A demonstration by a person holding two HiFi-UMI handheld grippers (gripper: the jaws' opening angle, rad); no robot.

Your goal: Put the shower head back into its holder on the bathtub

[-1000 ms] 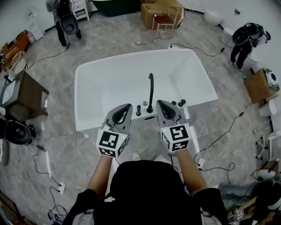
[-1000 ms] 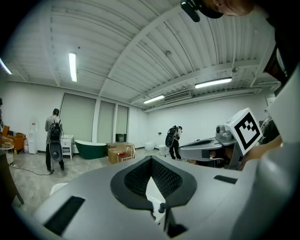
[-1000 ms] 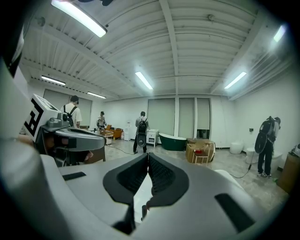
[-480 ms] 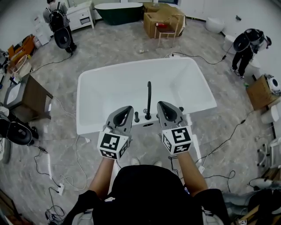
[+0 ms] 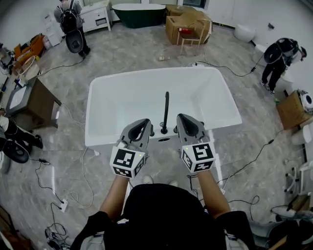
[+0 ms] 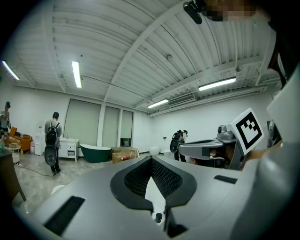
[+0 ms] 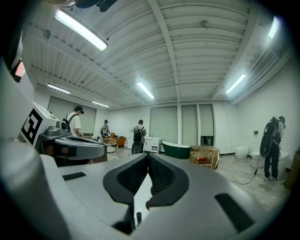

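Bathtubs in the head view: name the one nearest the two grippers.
The white rectangular bathtub with the tall black spout on its near rim, just ahead of the left gripper and right gripper. The dark green bathtub stands far off.

left tongs (image 5: 145, 123), right tongs (image 5: 182, 119) grey, black-white marker cubes (image 5: 128, 161); black short-sleeved top (image 5: 164, 215)

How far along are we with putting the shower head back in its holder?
Done: nothing visible. In hand: nothing; left gripper and right gripper are both shut and empty, level over the white bathtub's near rim by the black faucet. Left: apparently everything; no shower head can be made out.
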